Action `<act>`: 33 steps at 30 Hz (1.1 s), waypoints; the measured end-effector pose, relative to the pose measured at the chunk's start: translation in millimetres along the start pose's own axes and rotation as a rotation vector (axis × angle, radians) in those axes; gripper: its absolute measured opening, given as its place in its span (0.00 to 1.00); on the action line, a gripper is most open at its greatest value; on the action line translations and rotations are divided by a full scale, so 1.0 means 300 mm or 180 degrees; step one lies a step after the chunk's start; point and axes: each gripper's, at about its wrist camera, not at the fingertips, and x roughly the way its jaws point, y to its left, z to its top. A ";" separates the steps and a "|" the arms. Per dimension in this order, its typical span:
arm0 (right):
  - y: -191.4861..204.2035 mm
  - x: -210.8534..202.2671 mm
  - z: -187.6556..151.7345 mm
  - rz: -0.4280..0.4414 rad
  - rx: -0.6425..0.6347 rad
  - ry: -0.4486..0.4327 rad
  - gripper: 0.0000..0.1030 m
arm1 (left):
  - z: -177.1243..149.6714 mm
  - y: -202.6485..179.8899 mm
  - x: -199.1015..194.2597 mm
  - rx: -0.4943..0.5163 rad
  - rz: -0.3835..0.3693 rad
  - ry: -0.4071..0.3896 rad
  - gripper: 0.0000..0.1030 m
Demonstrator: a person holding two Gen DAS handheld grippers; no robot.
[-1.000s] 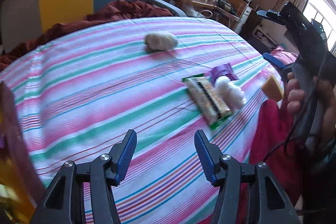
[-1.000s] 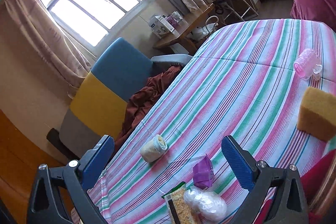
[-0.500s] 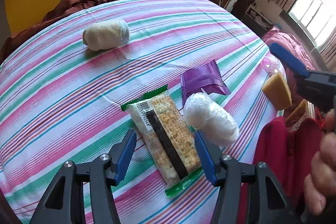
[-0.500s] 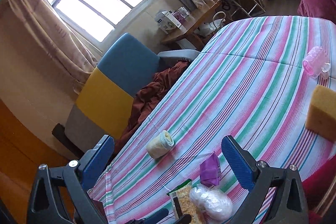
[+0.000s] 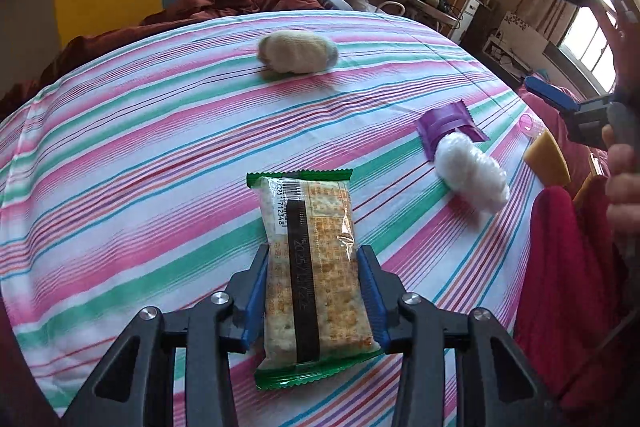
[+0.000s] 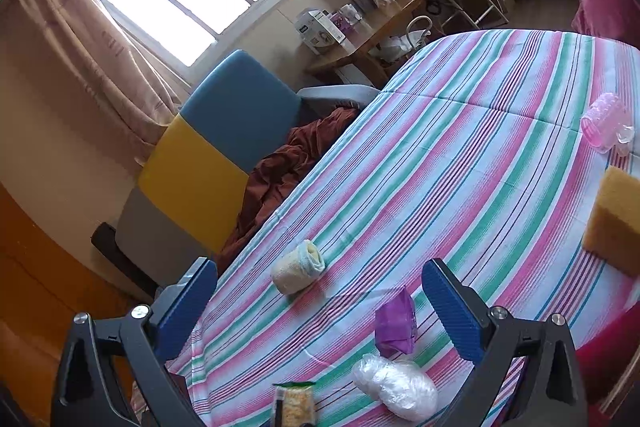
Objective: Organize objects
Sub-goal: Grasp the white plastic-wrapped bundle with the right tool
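Note:
A cracker packet [image 5: 308, 247] in clear wrap with green ends lies on the striped tablecloth [image 5: 140, 147]. My left gripper [image 5: 312, 259] is closing on it, and both blue pads press its long sides. The packet's far end shows at the bottom of the right wrist view [image 6: 294, 403]. My right gripper [image 6: 316, 264] hangs open above the table with nothing between its fingers. A rolled cream towel [image 6: 298, 267], a purple sachet [image 6: 396, 321] and a white plastic-wrapped bundle [image 6: 396, 385] lie below it.
A yellow sponge [image 6: 614, 223] and a pink ribbed roller [image 6: 604, 123] lie near the right edge. A blue and yellow chair [image 6: 224, 147] with brown cloth [image 6: 280, 179] on it stands behind the table. A hand [image 5: 624, 163] holds the right gripper.
My left gripper came down and forward over the cracker packet and shut on its sides. The right gripper stayed open and barely moved.

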 end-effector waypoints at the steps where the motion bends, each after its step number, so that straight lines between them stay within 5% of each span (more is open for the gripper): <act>1: 0.003 0.012 -0.001 -0.0027 -0.0015 0.0057 1.00 | -0.029 0.026 -0.023 -0.0031 0.0034 -0.0040 0.41; 10: 0.022 0.077 -0.019 -0.0329 -0.0169 0.0344 1.00 | -0.146 0.114 -0.112 -0.0202 0.0064 -0.0219 0.41; 15: 0.032 0.193 -0.063 -0.0509 -0.0278 0.1007 1.00 | -0.160 0.114 -0.113 -0.0217 0.0030 -0.0333 0.41; 17: 0.028 0.246 -0.093 -0.0712 -0.0296 0.1305 1.00 | -0.161 0.119 -0.114 -0.0238 0.0009 -0.0339 0.41; 27: 0.064 0.304 -0.166 -0.1576 -0.0878 0.1760 0.99 | -0.174 0.140 -0.116 -0.0305 -0.0104 -0.0402 0.41; 30: 0.065 0.348 -0.216 -0.1728 -0.1017 0.2030 0.70 | -0.177 0.145 -0.117 -0.0334 -0.0150 -0.0417 0.41; 31: 0.066 0.364 -0.233 -0.1743 -0.1076 0.2110 0.46 | -0.179 0.151 -0.120 -0.0345 -0.0169 -0.0420 0.41; 33: 0.087 0.381 -0.260 -0.1760 -0.1251 0.2136 0.44 | -0.180 0.152 -0.121 -0.0355 -0.0193 -0.0424 0.41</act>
